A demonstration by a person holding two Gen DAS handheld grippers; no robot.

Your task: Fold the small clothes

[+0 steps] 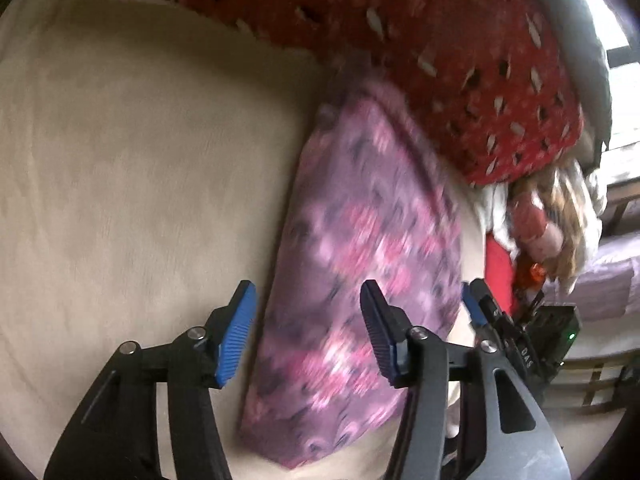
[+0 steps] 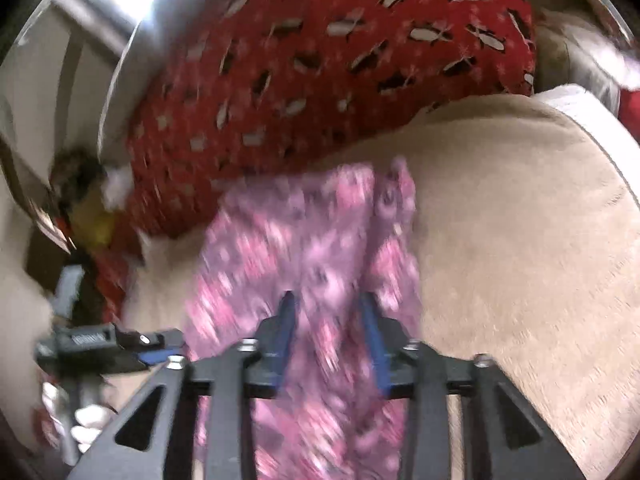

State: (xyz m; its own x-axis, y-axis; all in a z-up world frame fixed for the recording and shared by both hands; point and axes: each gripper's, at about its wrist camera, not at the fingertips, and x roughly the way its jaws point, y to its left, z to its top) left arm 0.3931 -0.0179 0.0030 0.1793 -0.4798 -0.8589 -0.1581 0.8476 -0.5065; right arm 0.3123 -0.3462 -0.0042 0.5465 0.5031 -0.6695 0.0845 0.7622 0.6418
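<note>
A small purple and pink patterned garment (image 1: 360,264) lies folded in a long strip on the beige bed surface (image 1: 132,168). My left gripper (image 1: 308,320) is open above the garment's left edge, nothing between its blue pads. The right gripper's body shows at the garment's right side in the left wrist view (image 1: 492,312). In the right wrist view the garment (image 2: 304,248) runs away from me, and my right gripper (image 2: 328,320) is open over its near part. The left gripper (image 2: 112,344) shows at the left there. Both views are blurred.
A big red patterned cushion (image 1: 440,40) lies along the far side, touching the garment's far end; it also shows in the right wrist view (image 2: 320,72). A heap of other clothes (image 1: 552,216) sits by the bed's right edge. Beige surface (image 2: 520,240) stretches to the right.
</note>
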